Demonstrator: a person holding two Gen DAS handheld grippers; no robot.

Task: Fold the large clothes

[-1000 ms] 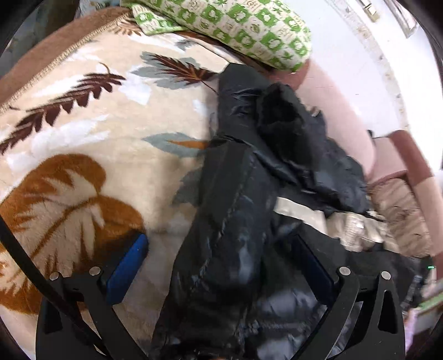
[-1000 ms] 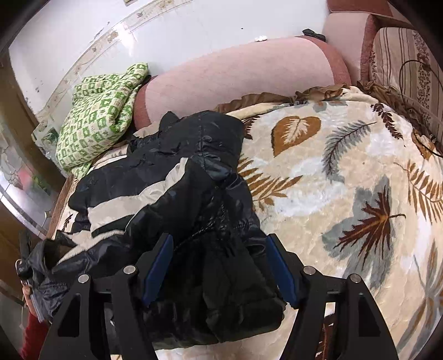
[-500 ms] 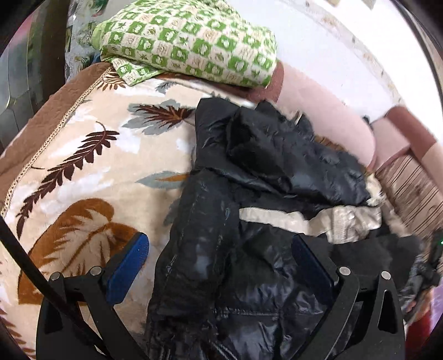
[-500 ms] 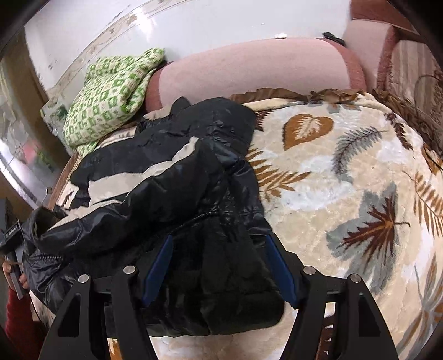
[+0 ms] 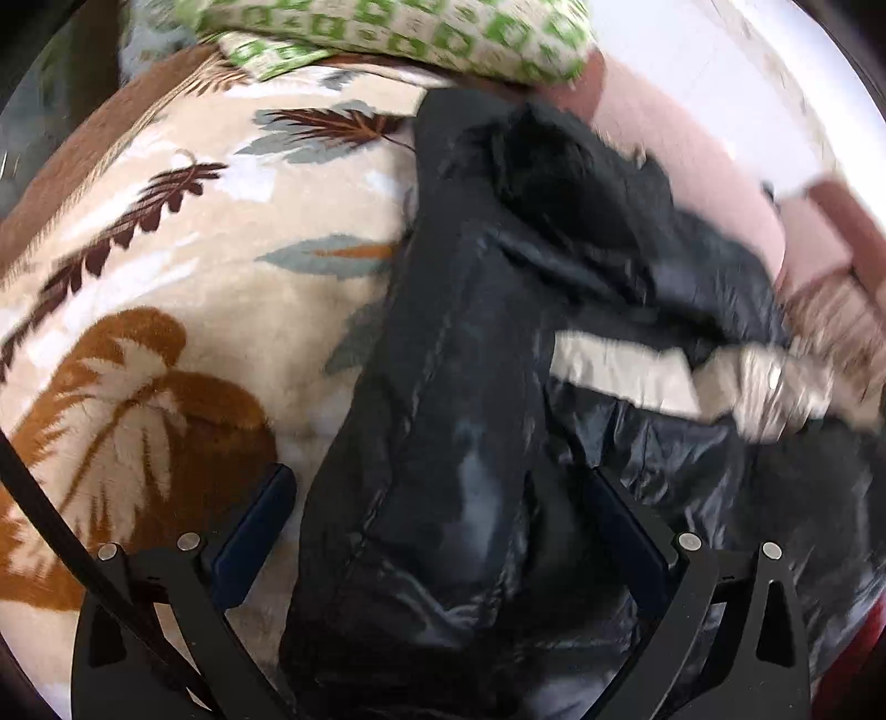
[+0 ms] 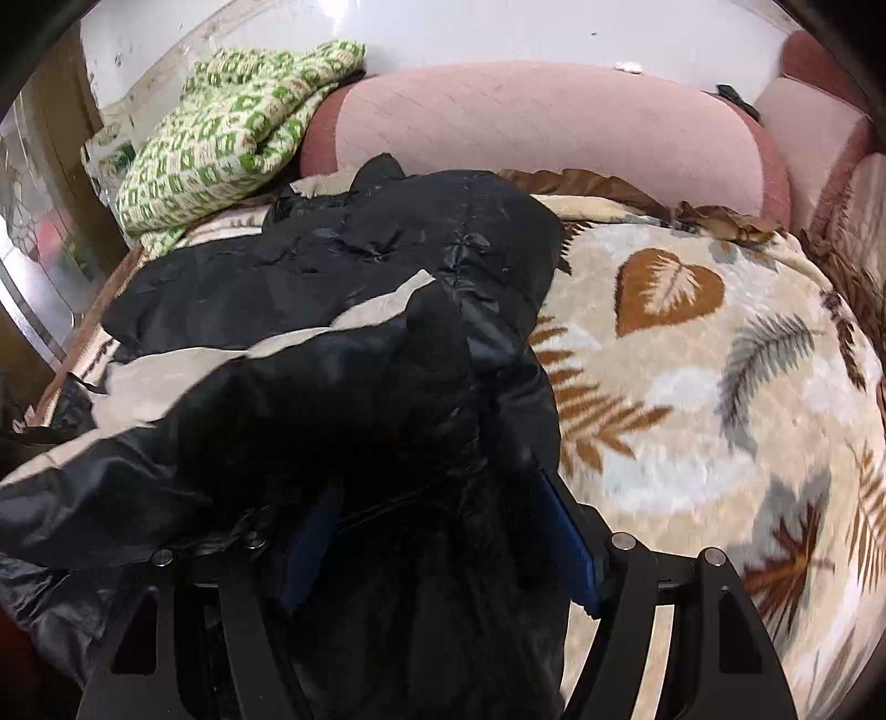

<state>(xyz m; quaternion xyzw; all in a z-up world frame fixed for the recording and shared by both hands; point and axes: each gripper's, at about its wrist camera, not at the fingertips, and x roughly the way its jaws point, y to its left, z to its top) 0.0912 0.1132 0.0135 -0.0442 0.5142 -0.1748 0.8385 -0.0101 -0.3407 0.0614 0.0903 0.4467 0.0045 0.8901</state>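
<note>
Black, shiny padded jacket fills the middle of the left wrist view, heaped on a cream blanket printed with brown and grey leaves. The left gripper has its blue-padded fingers spread wide, and a thick fold of the jacket runs up between them; the pads are not pressed onto the cloth. A pale beige band crosses the jacket on the right side of this view, which is blurred there. A green and white patterned quilt lies beyond the jacket at the head of the bed, next to a pink padded headboard.

From the right wrist view, the jacket lies on the left part of the blanket, its far end near the pink headboard and the green quilt. The right gripper has its fingers apart, with dark jacket cloth bunched between and over them, the left one partly covered. The blanket's right part is bare of clothing.
</note>
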